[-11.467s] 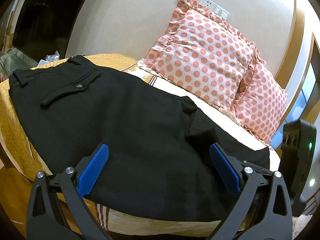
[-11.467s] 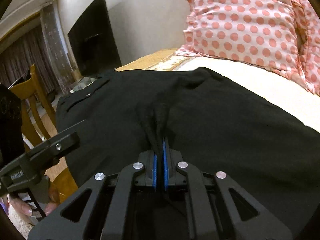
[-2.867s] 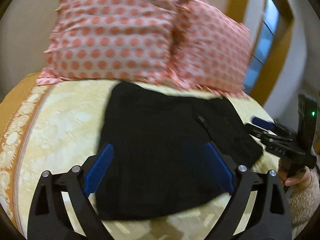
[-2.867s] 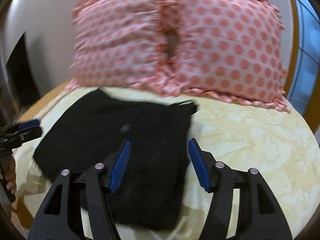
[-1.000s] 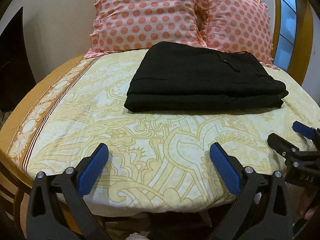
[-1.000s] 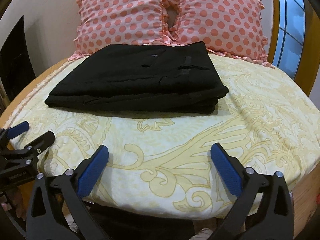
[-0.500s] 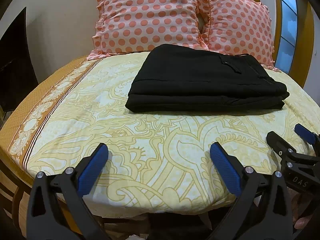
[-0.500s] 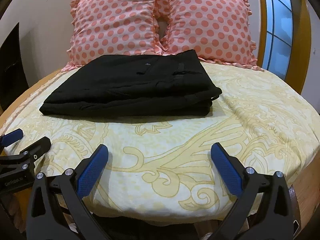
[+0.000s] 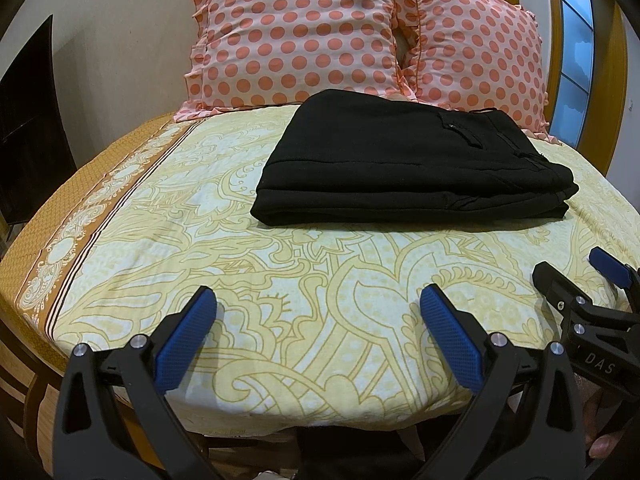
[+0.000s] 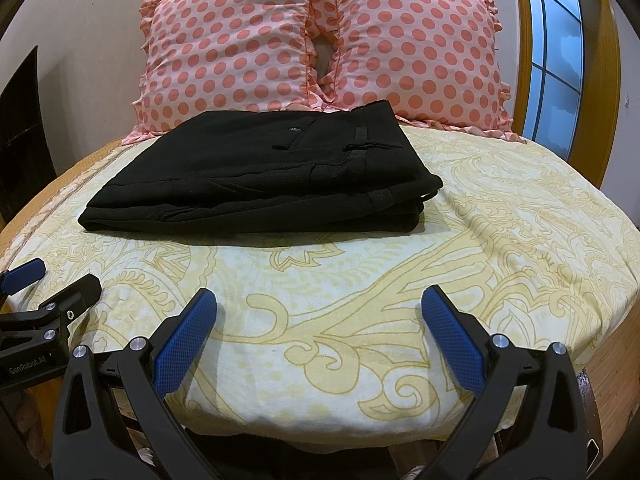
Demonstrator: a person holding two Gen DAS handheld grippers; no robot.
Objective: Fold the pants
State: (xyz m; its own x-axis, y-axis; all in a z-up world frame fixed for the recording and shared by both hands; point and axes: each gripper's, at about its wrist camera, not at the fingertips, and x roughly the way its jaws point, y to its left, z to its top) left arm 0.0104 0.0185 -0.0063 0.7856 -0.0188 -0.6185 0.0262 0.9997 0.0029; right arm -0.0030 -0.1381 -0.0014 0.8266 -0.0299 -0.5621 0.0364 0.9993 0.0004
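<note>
The black pants (image 9: 408,164) lie folded into a flat rectangular stack on the yellow patterned bedsheet (image 9: 280,280), just in front of the pillows; they also show in the right wrist view (image 10: 272,176), with a back pocket and button on top. My left gripper (image 9: 318,304) is open and empty, held back above the bed's near edge, well short of the pants. My right gripper (image 10: 319,304) is open and empty, likewise back at the near edge. Each gripper shows at the side of the other's view, the right one (image 9: 576,288) and the left one (image 10: 48,288).
Two pink polka-dot pillows (image 10: 320,40) lean against the wall behind the pants. A dark screen (image 9: 28,128) stands at the left. A wood-framed window (image 10: 560,52) is at the right. The bed's wooden edge (image 9: 24,376) lies below the sheet.
Both grippers have drawn slightly back and tilted, so the folded pants and pillows sit a little farther off. The pants have not moved.
</note>
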